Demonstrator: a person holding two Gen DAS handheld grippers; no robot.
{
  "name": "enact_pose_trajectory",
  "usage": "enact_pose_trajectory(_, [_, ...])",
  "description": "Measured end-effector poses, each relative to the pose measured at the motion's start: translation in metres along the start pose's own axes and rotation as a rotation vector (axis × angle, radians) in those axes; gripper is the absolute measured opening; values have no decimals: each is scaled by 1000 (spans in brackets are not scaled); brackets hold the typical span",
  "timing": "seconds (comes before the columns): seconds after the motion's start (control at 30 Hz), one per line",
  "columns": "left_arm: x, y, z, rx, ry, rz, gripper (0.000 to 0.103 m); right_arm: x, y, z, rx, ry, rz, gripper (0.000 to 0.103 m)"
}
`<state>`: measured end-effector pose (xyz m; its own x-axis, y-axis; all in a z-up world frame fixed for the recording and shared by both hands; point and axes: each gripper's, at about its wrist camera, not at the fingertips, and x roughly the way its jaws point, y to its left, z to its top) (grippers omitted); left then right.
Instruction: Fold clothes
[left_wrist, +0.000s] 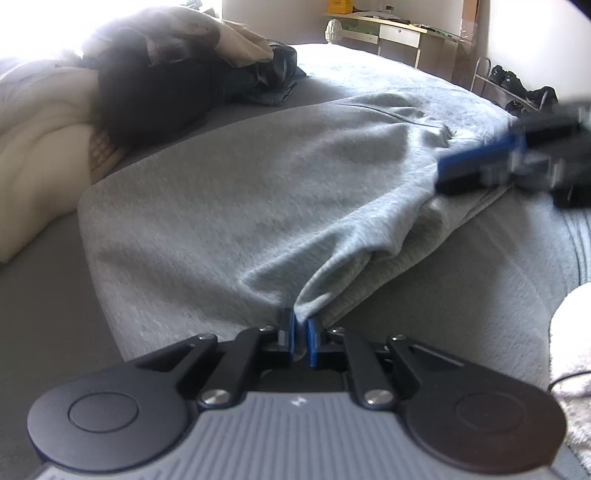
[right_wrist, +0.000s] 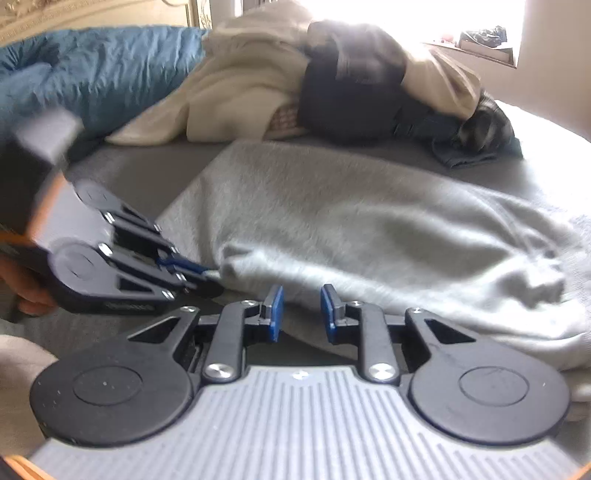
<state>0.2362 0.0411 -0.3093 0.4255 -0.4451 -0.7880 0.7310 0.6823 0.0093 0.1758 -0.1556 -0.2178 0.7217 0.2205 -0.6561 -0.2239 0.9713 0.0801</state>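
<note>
A light grey garment (left_wrist: 258, 192) lies spread on the darker grey bed sheet (left_wrist: 44, 314), its near edge bunched into folds. My left gripper (left_wrist: 301, 325) is shut on a pinched ridge of that edge, the cloth rising from between its blue pads. The right wrist view shows the same grip from the side, the left gripper (right_wrist: 208, 275) holding a tip of the grey garment (right_wrist: 369, 229). My right gripper (right_wrist: 302, 314) stands open just in front of the garment's near edge, with nothing between its pads. In the left wrist view the right gripper (left_wrist: 443, 177) is a blur over the garment's right side.
A heap of cream, black and denim clothes (right_wrist: 332, 85) lies at the far side of the bed, beside a blue duvet (right_wrist: 103, 74). A desk (left_wrist: 399, 29) and a shoe rack (left_wrist: 509, 81) stand beyond the bed. A hand (right_wrist: 26, 291) holds the left gripper.
</note>
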Motion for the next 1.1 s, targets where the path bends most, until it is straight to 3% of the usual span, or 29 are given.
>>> enact_pose_trajectory(0.17, [-2,0,4,3,16,5,11,7,9,19,-66,-70,89,21])
enact_pose_trajectory(0.23, [-6,0,5,7,25,5,16,36,19,10,-152,-1,114,21])
enact_pose_trajectory(0.3, [-13,0,4,15,34,2,24,74,21,-12,-228,125,71,19])
enact_pose_trajectory(0.33, [-19,0,4,24,37,12,28,82,20,-21,-253,117,66,19])
enact_pose_trajectory(0.53, [-40,2,14,-23,-17,8,46,79,26,-25,-288,95,51,21])
enact_pose_trajectory(0.67, [-17,-4,22,-34,-8,39,49,79,29,-26,-313,94,35,21])
enact_pose_trajectory(0.73, [3,-4,17,-47,48,61,54,75,26,-25,-328,97,39,22])
enact_pose_trajectory(0.8, [8,-2,13,-56,28,63,57,71,23,-25,-343,102,48,22])
enact_pose_trajectory(1.0, [6,-2,12,-68,29,74,59,41,12,-8,-325,33,49,27])
enact_pose_trajectory(1.1, [6,-3,13,-67,35,77,60,58,8,-18,-357,102,-3,30])
